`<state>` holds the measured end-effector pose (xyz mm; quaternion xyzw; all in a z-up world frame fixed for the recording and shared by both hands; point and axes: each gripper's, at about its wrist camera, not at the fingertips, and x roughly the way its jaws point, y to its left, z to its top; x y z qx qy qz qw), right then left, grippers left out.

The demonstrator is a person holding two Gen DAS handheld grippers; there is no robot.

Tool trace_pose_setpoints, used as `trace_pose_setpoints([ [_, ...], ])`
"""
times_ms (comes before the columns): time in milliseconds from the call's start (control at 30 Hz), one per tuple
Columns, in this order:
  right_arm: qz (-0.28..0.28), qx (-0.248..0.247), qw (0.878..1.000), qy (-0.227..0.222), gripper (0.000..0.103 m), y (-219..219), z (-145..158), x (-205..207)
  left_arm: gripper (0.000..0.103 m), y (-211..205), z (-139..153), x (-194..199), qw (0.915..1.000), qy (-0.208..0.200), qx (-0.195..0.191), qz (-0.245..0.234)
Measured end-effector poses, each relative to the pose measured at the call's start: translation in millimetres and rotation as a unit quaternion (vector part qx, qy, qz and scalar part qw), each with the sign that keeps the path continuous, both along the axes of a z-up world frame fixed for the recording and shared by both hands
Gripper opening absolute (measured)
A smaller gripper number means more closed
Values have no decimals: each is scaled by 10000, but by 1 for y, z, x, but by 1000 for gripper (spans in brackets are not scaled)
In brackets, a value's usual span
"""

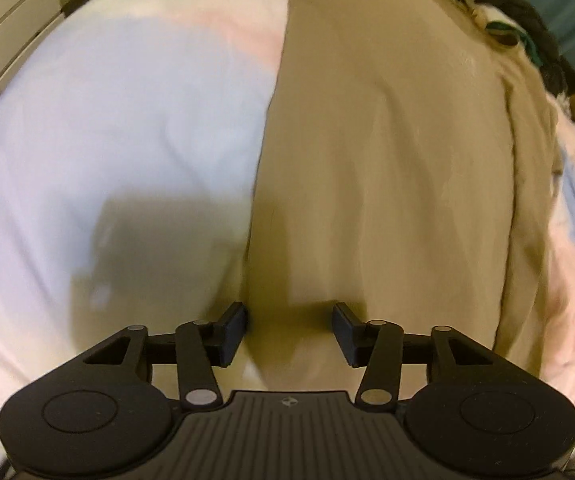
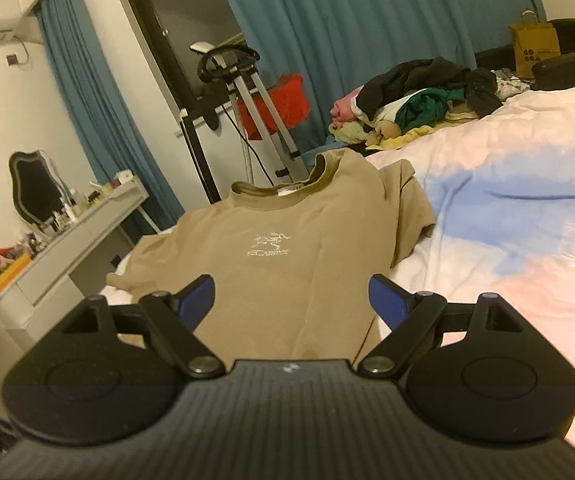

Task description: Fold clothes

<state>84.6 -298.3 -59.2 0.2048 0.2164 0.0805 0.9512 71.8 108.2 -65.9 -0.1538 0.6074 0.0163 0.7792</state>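
Bed: we work over a bed cover [image 2: 507, 208] in pink, white and blue patches; it lies under both tools and looks soft, so whatever rests on it can sink and slide a little.
Shirt: a tan T-shirt [image 2: 279, 248] lies spread flat, chest side up, straight ahead of the right gripper and directly beneath the left one; its long side edge runs forward from the left gripper's left finger.
Handling: we judge the shirt light, limp and not fragile; it will drape and crease, not hold a shape, and one layer may drag over the cover when pulled.
Where to grip: we would pinch at a hem corner, a sleeve end or the shoulder seam, taking both layers together, not the middle of the chest.
Pile: more clothes [image 2: 427, 96] lie heaped well beyond the shirt's collar, apart from it.
Left gripper [image 1: 289, 330]: pointing steeply down over the shirt's side edge, jaws roughly halfway apart, nothing between them.
Right gripper [image 2: 291, 304]: nearly level, aimed along the shirt toward the collar, jaws wide apart and empty above the lower hem.
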Motion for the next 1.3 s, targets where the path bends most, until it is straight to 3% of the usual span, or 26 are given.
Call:
trace_pose_setpoints([
  [100,-89,-123,9999,3,85,-1,4,-10,56,-1,-2,-8,9996,173,200,-50],
  [167,-158,-224,9996,38,85,0,4,-12,48,-2,1,-12,9995,112,278,-52],
  [233,-205,-276,9994,81,85,0,3,-12,5,-2,9,-17,9994,-27,324,-109],
  [367,-213,-183,9994,177,85,-3,0,-15,2,4,32,-30,9973,-270,615,-299],
  [600,-209,-169,9996,84,85,-4,3,-14,1,22,52,-44,9930,-244,1089,-377],
  [667,-200,-154,9996,103,85,-4,2,-13,4,19,61,-47,9910,-363,1194,-482],
  [767,-189,-138,9997,99,85,-3,3,-13,27,11,85,-52,9861,-717,1328,-692],
  [833,-181,-124,9997,88,85,-3,3,-13,48,6,104,-55,9822,-1067,1375,-708],
  [1033,-162,-84,9998,32,85,-2,6,-15,56,-30,144,-46,9692,-2075,1183,-608],
  [1133,-158,-30,9999,-6,85,-2,6,-16,60,-54,157,-38,9586,-2500,1178,-681],
  [1267,-190,100,9998,-43,85,-6,6,-16,68,-93,141,-46,9438,-2994,1165,-771],
  [1300,-203,148,9997,-44,85,-7,5,-15,75,-102,133,-44,9402,-3099,1182,-773],
])
